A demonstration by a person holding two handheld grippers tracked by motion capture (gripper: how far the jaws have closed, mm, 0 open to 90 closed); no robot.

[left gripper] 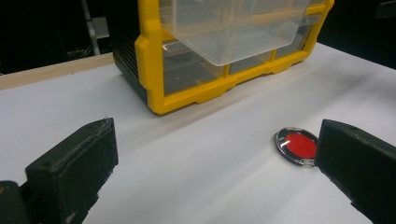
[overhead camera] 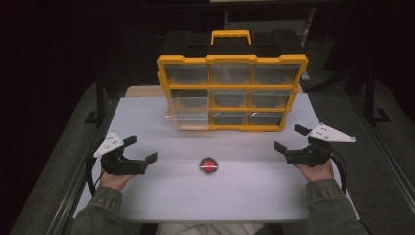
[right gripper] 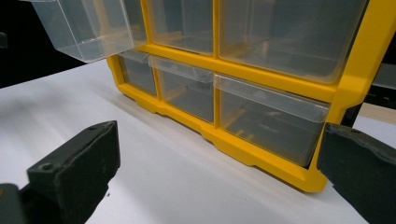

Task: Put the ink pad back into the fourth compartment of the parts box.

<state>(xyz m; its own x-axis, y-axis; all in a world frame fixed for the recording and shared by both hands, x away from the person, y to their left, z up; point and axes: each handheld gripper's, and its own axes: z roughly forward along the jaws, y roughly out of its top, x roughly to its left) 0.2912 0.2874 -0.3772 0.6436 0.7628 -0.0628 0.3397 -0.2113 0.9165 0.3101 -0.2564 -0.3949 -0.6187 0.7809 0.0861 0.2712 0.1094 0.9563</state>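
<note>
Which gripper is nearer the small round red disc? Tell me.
Left. The left gripper sits just left of the small round red disc; the right gripper is farther off to its right.

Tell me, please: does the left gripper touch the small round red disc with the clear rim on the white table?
Apart. In the high view, bare white table lies between the left gripper and the round red disc; its jaws stand open.

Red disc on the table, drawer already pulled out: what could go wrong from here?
1. The red disc lies flat on the white table; the left tongs, open, may slide it instead of lifting it.
2. The pulled-out clear drawer overhangs the table; a bump could knock it out of the yellow organizer.
3. The organizer stands upright; pushing the drawer may tip it.
</note>
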